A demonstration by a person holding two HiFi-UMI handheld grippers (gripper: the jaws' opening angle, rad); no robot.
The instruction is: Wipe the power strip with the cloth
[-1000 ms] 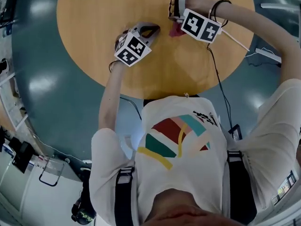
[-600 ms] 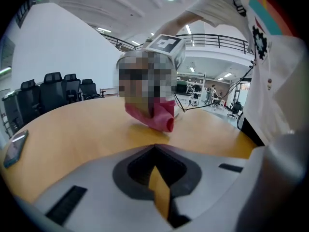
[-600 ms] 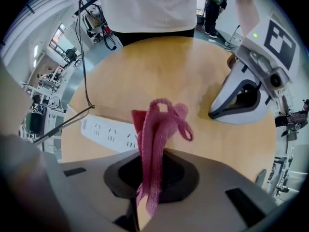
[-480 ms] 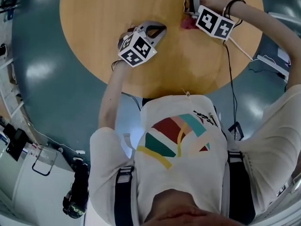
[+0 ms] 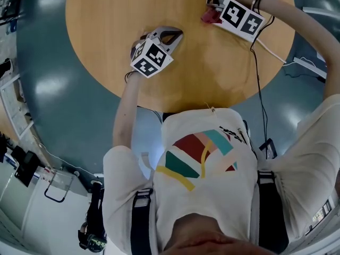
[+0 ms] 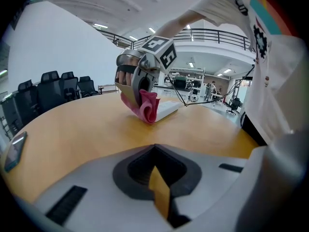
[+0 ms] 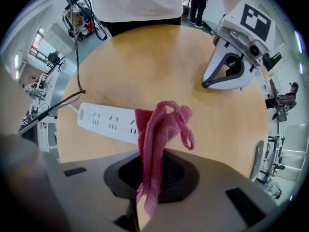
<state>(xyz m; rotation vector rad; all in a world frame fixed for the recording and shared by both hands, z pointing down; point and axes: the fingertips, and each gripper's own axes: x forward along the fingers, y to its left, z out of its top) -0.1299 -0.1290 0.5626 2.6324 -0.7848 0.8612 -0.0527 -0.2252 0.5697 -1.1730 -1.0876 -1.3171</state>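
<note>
Right gripper view, claw (image 7: 144,185) pinching cloth (image 7: 161,127)

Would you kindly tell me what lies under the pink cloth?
The white power strip; the cloth covers one end of it, so that part is hidden.

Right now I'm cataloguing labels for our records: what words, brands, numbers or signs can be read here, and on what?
No text is legible.
White plastic power strip: grey mark at its cable end, too blurred to read.
White T-shirt: black print beside the coloured stripes, too small to read.
Black-and-white marker cubes: square patterns only, no letters.
Pink knitted cloth: no tag visible.
</note>
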